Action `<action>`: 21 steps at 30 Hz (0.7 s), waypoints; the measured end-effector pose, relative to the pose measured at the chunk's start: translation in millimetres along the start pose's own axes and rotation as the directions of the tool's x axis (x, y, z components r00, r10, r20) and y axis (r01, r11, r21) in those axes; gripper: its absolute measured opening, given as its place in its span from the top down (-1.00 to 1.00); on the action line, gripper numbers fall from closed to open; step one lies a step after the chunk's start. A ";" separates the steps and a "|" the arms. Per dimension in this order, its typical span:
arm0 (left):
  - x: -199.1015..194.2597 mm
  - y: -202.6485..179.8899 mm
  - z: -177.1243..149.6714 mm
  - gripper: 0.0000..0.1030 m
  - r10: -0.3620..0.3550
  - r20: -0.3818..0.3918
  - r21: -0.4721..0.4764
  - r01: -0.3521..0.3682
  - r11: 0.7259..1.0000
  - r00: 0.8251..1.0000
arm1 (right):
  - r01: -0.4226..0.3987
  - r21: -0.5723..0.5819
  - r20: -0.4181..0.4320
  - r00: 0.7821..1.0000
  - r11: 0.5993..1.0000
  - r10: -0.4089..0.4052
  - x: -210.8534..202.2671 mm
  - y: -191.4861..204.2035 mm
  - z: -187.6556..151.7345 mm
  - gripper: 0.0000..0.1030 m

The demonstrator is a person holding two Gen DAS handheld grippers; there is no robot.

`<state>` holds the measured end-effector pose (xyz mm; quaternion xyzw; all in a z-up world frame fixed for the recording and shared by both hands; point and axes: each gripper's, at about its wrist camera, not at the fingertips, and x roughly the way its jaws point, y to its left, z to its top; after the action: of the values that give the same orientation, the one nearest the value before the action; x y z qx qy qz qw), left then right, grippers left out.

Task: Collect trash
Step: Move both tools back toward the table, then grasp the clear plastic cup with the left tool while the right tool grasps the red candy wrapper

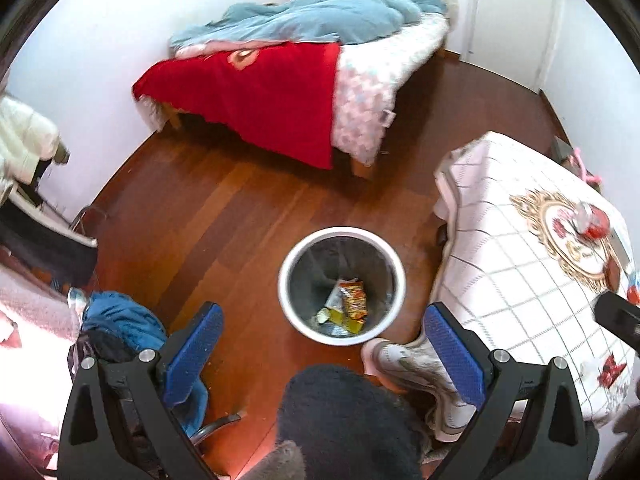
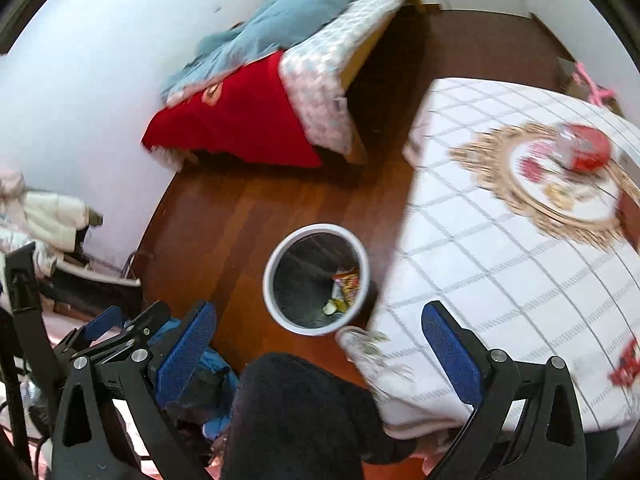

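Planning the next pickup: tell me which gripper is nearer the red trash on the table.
Right, probably. The right gripper hangs over the table edge, red trash ahead-right. The left gripper is above the bin, further left.

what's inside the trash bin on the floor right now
The trash bin holds a few pieces: a red-orange snack wrapper, a clear plastic wrapper and yellow scraps on its dark bottom. Anything beneath them is covered.

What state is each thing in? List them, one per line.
Left gripper: open, empty.
Right gripper: open, empty.
Trash bin: upright on the floor, lidless, wrappers at the bottom.
Red can: on the table, blurred.
Bed: unmade, blue blanket bunched.
Red wrapper: lying on the table.
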<state>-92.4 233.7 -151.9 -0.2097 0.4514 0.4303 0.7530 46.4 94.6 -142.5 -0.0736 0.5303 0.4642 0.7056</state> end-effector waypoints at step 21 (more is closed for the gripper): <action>84.8 -300.1 -86.4 -0.98 -0.117 -0.259 0.397 0.216 0.892 0.959 | 0.367 0.511 -0.130 0.927 0.777 -0.352 -58.3 -348.9 -102.1 -0.72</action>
<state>134.6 49.1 -290.3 -0.1282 0.5971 0.2292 0.7579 232.4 -194.7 -274.0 0.0164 0.6227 0.1569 0.7664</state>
